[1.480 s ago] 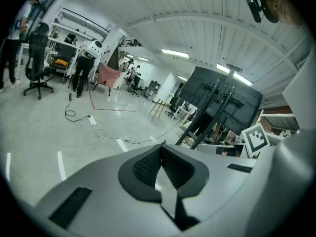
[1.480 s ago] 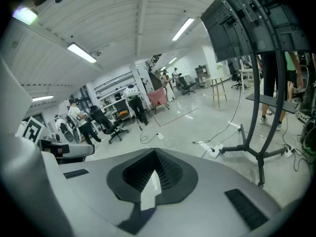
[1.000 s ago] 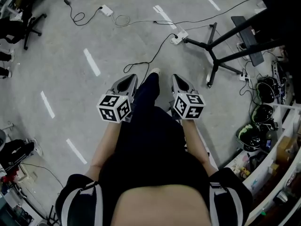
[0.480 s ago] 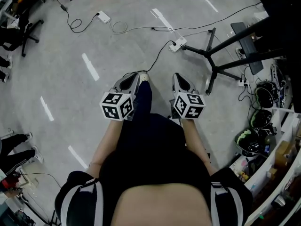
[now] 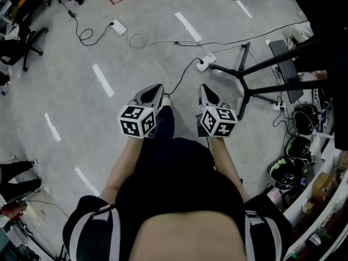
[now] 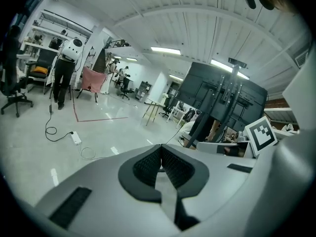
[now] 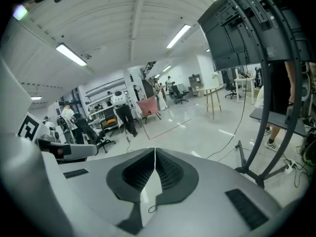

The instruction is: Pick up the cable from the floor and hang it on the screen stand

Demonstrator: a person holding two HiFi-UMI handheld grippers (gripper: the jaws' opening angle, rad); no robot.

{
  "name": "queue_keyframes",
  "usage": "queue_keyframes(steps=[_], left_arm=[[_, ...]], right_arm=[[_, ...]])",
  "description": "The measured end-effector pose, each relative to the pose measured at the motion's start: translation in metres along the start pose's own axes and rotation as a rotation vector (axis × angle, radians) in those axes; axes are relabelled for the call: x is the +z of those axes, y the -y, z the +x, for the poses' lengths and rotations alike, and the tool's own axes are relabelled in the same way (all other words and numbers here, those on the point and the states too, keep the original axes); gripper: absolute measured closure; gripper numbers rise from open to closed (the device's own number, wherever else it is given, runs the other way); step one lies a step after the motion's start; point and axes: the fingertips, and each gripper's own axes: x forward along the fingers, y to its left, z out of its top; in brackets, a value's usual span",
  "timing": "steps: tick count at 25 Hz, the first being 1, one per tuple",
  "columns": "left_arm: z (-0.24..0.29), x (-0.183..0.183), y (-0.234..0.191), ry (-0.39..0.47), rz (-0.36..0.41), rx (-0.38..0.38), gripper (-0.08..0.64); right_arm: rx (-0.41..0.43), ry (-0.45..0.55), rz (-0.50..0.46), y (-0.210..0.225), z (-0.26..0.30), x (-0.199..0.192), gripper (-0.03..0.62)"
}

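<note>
A thin black cable point(image 5: 182, 74) lies on the grey floor, running from a white power strip point(image 5: 205, 62) toward my shoe point(image 5: 165, 100). The black screen stand point(image 5: 246, 74) stands just right of it; its post and dark screens show in the right gripper view point(image 7: 264, 78) and in the left gripper view point(image 6: 219, 100). My left gripper point(image 5: 157, 87) point(image 6: 159, 147) and right gripper point(image 5: 203, 88) point(image 7: 154, 149) are held side by side at waist height, well above the floor. Both are shut with nothing between the pads.
Another white power strip point(image 5: 119, 26) with a white cable coil point(image 5: 140, 39) lies further ahead to the left. Helmets and cables point(image 5: 300, 145) crowd the shelves at the right. An office chair point(image 5: 24, 34) is at far left. People stand in the distance point(image 6: 63, 78).
I have walked forward: the power strips, cables and stand base have slid down the head view, closer to me. Both grippers keep the same shut pose in front of my body.
</note>
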Motion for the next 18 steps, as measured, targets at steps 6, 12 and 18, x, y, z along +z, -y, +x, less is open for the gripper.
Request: queue_keyframes(steps=[6,12,18], left_arm=[[0.034,0.026,-0.021,-0.014,-0.002,0.002,0.552],[0.060,0.051,-0.049,-0.014,-0.033,0.001,0.552],[0.092,0.067,-0.070,-0.008,-0.047,0.006,0.552]], right_arm=[[-0.004,-0.037,-0.002,0.014,0.040,0.023,0.566],[0.004,-0.059,-0.011,0.015,0.082,0.048,0.566],[0.026,-0.064,-0.012,0.023,0.120,0.067,0.566]])
